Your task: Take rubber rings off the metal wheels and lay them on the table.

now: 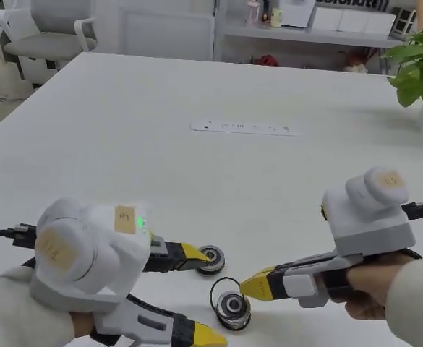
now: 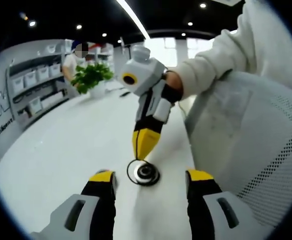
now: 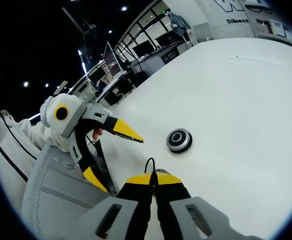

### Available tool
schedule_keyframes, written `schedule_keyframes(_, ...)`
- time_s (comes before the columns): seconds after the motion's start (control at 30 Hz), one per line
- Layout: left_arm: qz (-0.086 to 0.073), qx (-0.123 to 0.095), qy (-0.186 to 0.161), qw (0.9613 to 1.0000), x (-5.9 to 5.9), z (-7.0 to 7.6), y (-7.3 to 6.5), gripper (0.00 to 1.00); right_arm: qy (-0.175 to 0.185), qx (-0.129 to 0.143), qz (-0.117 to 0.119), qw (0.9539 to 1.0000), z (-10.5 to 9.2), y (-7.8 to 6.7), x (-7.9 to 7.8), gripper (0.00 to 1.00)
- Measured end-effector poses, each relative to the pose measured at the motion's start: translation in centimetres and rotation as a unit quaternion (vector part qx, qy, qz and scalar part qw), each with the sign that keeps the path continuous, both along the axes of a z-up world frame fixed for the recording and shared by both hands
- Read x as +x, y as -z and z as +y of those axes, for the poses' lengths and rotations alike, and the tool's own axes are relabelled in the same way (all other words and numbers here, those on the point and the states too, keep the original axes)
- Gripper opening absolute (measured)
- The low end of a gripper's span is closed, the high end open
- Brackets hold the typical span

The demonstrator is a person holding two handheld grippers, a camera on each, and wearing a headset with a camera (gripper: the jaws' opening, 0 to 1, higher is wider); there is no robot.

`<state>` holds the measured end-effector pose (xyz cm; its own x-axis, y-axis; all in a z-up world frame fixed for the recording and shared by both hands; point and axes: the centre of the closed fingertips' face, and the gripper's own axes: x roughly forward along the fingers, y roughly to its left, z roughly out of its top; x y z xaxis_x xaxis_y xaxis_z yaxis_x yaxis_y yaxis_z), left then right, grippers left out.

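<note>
The right tongs [image 3: 154, 181] are pinched narrow on the rubber ring [image 1: 215, 287], which stands up as a thin black loop, partly off the near wheel [image 1: 233, 309]. That wheel lies flat on the tabletop [image 1: 197, 166], hub up, just left of the right tongs' tip and a little nearer. The left tongs [image 2: 151, 175] are spread wide and hold nothing. The near wheel sits between their two jaws, slightly ahead of the tips, so the left hand is the one placed to clamp it.

I judge the coming move turns on this. The loop rises from the wheel's far side, so the pull should go up and away from the hub while the left tongs close across the wheel to pin it (otherwise the wheel likely lifts along with the ring).

The far wheel [image 3: 179, 140] lies flat just beyond the left tongs' far jaw, apart from the near one, and its dark rim looks like a ring in place.

The left gripper view gives the wheel centred between the open jaws, with the right tongs coming down onto the loop. The right gripper view gives instead the pinch itself and the far wheel plainly.
</note>
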<state>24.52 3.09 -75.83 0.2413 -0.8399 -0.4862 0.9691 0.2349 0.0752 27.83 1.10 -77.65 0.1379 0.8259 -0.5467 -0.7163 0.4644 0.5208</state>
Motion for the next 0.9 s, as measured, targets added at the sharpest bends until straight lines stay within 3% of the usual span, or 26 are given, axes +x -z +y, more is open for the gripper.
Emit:
schedule_keyframes(0.13, 0.008, -0.013, -0.017, 0.9997, 0.1, 0.6, -0.5, 0.63, 0.0, 0.004, -0.004, 1.0, 0.1, -0.4, 0.1, 0.0)
schedule_keyframes(0.3, 0.006, -0.019, -0.038, 0.9991, 0.6, 1.4, -0.8, 0.68, 0.001, 0.008, -0.004, 1.0, 0.3, -0.6, 0.1, 0.0)
schedule_keyframes(0.67, 0.012, -0.018, -0.063, 0.9978, 0.7, 2.4, -0.3, 0.7, -0.003, 0.028, -0.007, 0.9996, 1.0, -1.6, -0.1, 0.0)
schedule_keyframes(0.9, 0.011, -0.029, -0.072, 0.9969, 0.7, 2.7, -0.5, 0.71, -0.006, 0.034, -0.007, 0.9994, 1.4, -1.8, -0.4, 0.0)
